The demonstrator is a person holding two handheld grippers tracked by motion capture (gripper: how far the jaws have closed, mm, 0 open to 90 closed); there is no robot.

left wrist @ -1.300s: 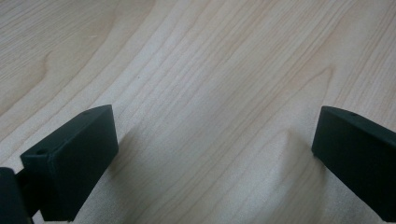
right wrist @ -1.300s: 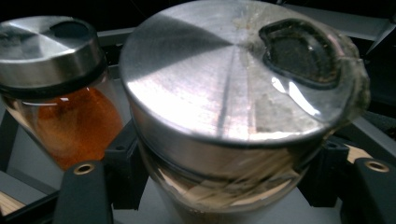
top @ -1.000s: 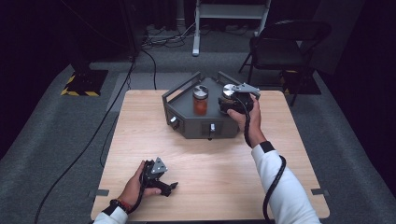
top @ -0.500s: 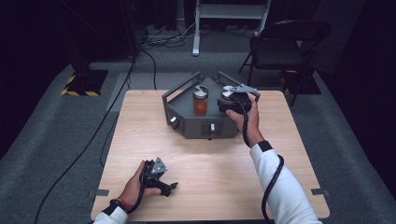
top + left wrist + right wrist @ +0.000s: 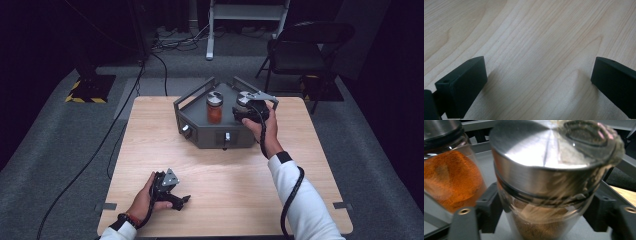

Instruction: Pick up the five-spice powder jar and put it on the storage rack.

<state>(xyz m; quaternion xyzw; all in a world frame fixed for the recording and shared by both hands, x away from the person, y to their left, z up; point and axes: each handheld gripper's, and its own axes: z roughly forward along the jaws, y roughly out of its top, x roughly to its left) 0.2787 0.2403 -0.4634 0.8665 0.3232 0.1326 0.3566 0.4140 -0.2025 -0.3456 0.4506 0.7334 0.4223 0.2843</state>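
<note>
Little has moved since the earlier frames: the right gripper (image 5: 246, 111) stays at the right side of the grey rack (image 5: 200, 131), having crept only slightly, and the left gripper (image 5: 170, 192) rests where it was on the wooden table (image 5: 300, 175) near the front edge.

From the right gripper view, the jaws stand on either side of a glass spice jar (image 5: 549, 195) with a brushed steel lid (image 5: 534, 142), just below the lid's rim; the jar holds a brown powder. Whether the jaws already press on the glass I cannot tell, since the picture is blurred there. Beside it stands a second jar of orange powder (image 5: 446, 180), seen in the high view near the middle of the rack (image 5: 214, 111).

From the left gripper view, that gripper's jaws are spread wide over bare wood, holding nothing.

By my judgement, the brown jar will handle as a stiff, smooth and breakable thing, moderately heavy for its size. Glass is slippery, so the firmest hold is on the body just under the lid, where the lid's overhang would stop it sliding down.
</note>
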